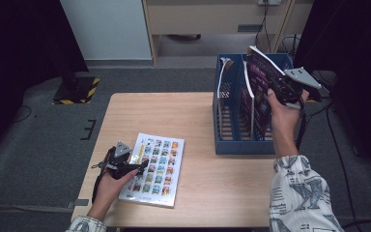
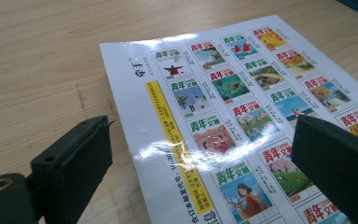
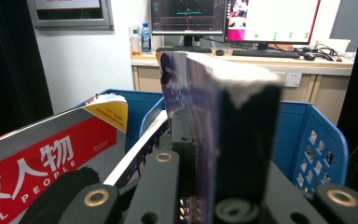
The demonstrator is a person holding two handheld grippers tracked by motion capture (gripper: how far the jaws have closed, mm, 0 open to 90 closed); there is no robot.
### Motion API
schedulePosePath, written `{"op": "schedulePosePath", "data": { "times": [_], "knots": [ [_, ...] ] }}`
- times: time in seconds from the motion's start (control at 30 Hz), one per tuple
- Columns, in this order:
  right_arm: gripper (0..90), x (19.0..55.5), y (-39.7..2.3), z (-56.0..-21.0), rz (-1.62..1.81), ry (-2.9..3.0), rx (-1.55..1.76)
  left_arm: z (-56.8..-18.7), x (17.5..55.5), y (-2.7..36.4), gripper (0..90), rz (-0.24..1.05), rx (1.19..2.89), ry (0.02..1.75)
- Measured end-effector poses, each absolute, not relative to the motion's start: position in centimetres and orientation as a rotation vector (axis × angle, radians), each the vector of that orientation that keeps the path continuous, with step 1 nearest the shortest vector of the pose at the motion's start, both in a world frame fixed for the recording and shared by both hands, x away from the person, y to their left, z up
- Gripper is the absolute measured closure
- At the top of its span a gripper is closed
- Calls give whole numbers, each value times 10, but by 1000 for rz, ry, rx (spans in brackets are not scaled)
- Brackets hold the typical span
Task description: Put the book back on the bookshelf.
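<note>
Purple-covered magazine [image 1: 261, 82] stands tilted over the blue file rack [image 1: 232, 145] at two o'clock on the wooden table [image 1: 193, 116], clamped between the right gripper's [image 1: 281, 87] jaws. At seven o'clock, the left gripper [image 1: 137, 166] hovers with jaws spread over a white booklet [image 1: 157, 166] lying flat.

In the right gripper view the purple magazine [image 3: 193, 88] shows edge-on and blurred, its cover unreadable, its lower part hidden behind the right tongs [image 3: 205, 140]; the red magazine [image 3: 42, 158] is cut off by the left and bottom edges; in the left gripper view the sheet of small covers [image 2: 242, 116] runs off the right and bottom edges, its fine print too small to read.
</note>
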State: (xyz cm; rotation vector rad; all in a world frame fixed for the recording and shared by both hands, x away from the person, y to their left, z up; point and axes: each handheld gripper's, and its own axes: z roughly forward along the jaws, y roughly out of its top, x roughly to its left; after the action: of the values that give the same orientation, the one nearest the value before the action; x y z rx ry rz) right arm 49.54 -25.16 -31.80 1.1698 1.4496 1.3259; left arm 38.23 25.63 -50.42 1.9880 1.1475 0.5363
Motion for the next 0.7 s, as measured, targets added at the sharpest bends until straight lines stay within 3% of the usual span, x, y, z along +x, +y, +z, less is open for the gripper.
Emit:
{"op": "schedulePosePath", "data": {
  "times": [0.7],
  "knots": [
    [838, 507, -250, -344, 1346, 1389, 1166, -505, 383, 255, 51, 540, 2000, 1136]
  ]
}}
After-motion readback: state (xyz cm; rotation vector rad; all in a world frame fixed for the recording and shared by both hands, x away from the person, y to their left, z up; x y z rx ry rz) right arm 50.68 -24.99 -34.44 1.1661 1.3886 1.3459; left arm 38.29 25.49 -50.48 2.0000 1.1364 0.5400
